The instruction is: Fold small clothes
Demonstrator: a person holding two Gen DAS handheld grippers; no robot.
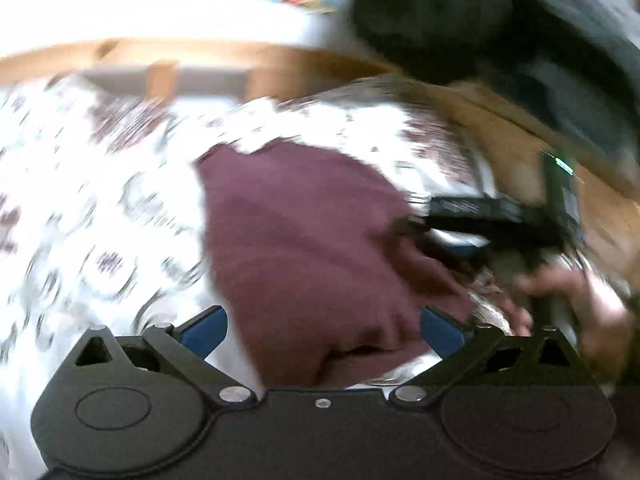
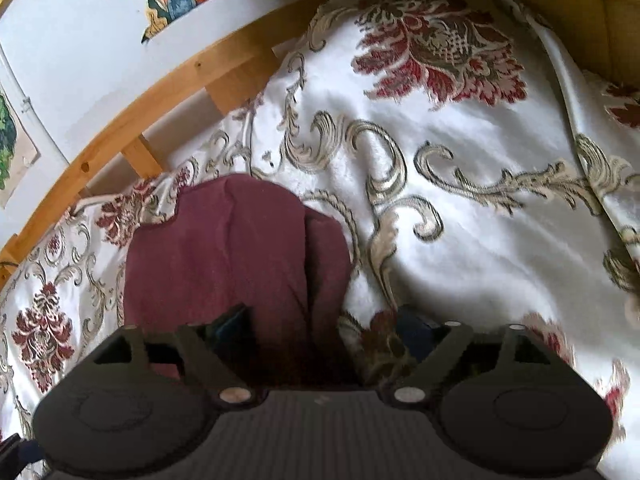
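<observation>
A dark red cloth (image 2: 236, 264) lies folded on the flowery bedspread (image 2: 460, 208), at 9 o'clock from the big red flower. The left gripper (image 1: 323, 330) and the right gripper (image 2: 326, 330) both have jaws wide apart, holding nothing.

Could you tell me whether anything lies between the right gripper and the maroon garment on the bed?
Nothing visible does. The maroon garment lies folded on the floral bedspread, directly beneath the open right gripper, with no other object between them. The wooden bed frame stays well behind it.
</observation>
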